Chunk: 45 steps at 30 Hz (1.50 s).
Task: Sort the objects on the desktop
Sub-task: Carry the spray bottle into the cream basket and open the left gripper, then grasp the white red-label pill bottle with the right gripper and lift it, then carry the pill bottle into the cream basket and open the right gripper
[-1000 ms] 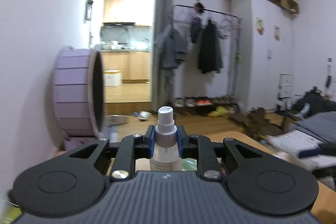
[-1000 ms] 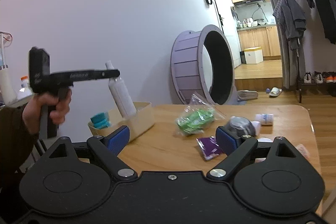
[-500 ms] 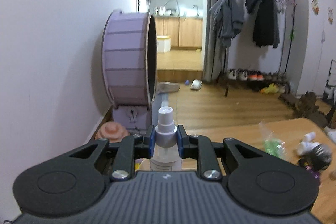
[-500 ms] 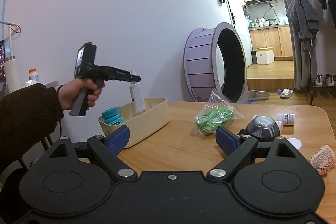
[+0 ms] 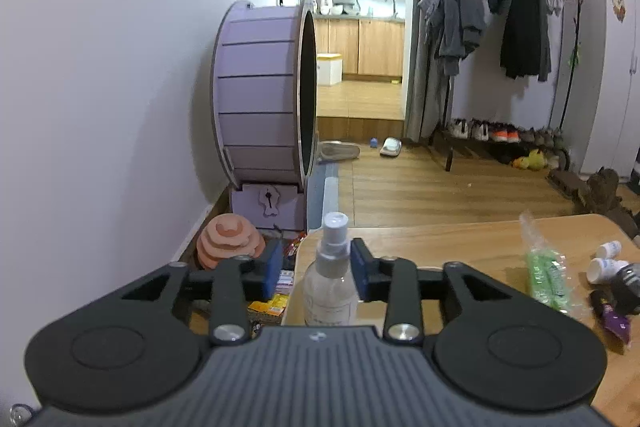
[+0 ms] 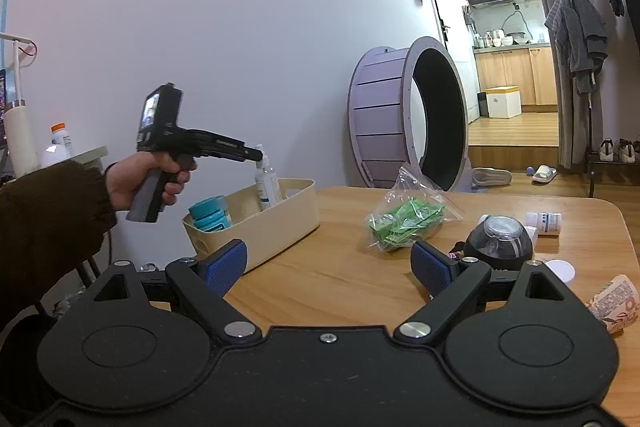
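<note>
1. The left gripper (image 5: 313,269) jaws have spread; half a second ago they pinched the spray bottle (image 5: 330,277), which now stands released, upright in the cream bin (image 6: 280,223) at the desk (image 6: 340,267) corner.
2. The right gripper (image 6: 328,267) jaws are spread, empty, above the desk.
3. That item looks sorted; the green packet bag (image 6: 406,223) and dark dome (image 6: 500,239) await.

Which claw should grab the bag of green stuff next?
The right claw, probably. It is open, empty, and faces the green bag. The left claw is open around the spray bottle at the bin.
</note>
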Tool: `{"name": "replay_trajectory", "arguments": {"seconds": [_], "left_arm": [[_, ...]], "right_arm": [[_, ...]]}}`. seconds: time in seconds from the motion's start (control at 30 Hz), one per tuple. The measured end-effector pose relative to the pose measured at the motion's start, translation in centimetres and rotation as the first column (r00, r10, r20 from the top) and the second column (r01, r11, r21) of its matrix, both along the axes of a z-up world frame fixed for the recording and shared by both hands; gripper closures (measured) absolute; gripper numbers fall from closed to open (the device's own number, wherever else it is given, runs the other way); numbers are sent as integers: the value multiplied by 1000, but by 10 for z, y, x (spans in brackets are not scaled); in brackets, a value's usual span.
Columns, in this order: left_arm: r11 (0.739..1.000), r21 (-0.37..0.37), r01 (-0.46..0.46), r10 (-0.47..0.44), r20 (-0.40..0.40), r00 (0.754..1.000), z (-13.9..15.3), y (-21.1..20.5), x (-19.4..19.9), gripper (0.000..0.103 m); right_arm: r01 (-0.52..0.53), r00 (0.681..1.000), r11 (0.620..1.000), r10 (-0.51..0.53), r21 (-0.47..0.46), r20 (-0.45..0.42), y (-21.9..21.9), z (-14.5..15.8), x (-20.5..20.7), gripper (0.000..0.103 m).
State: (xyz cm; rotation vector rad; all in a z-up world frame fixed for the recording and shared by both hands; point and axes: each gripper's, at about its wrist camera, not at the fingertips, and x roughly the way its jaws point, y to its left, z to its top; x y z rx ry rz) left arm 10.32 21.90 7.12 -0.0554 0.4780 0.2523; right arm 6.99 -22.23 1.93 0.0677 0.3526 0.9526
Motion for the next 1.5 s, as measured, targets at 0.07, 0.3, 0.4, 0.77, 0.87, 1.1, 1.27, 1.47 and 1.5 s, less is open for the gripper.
{"name": "replay_trajectory", "arguments": {"seconds": [0.07,0.3,0.4,0.77,0.87,1.1,1.27,1.47,1.5], "left_arm": [[1000,-3,3,-3,17,1000,3,-5,-14,58],[996,-48,72,-68,83,994,6,-41,-62,49],[991,-55,123,-117,102,988,4,-65,-75,44],[935,-84,344,-334,113,936,-8,-150,-69,40],[920,-106,377,-366,111,924,-19,-164,-60,40],[892,-139,429,-418,101,903,-42,-174,-60,40],[879,-165,447,-438,93,894,-54,-173,-64,40],[871,-174,460,-451,94,888,-58,-176,-73,40],[872,-173,459,-449,94,889,-57,-176,-75,40]], "right_arm": [[-1,1000,1000,1,0,2,0,0,-1,14],[32,999,999,-32,-3,17,-5,1,-2,14],[74,997,997,-74,-11,24,-9,2,3,14],[309,951,946,-305,-98,50,-51,-4,41,14],[345,938,931,-345,-121,27,-58,-12,55,15],[343,938,919,-347,-195,12,-43,-28,80,29],[325,943,914,-333,-243,11,-31,-35,87,42],[322,941,911,-338,-256,-22,-26,-44,94,73],[321,940,913,-339,-252,-30,-27,-45,95,73]]}}
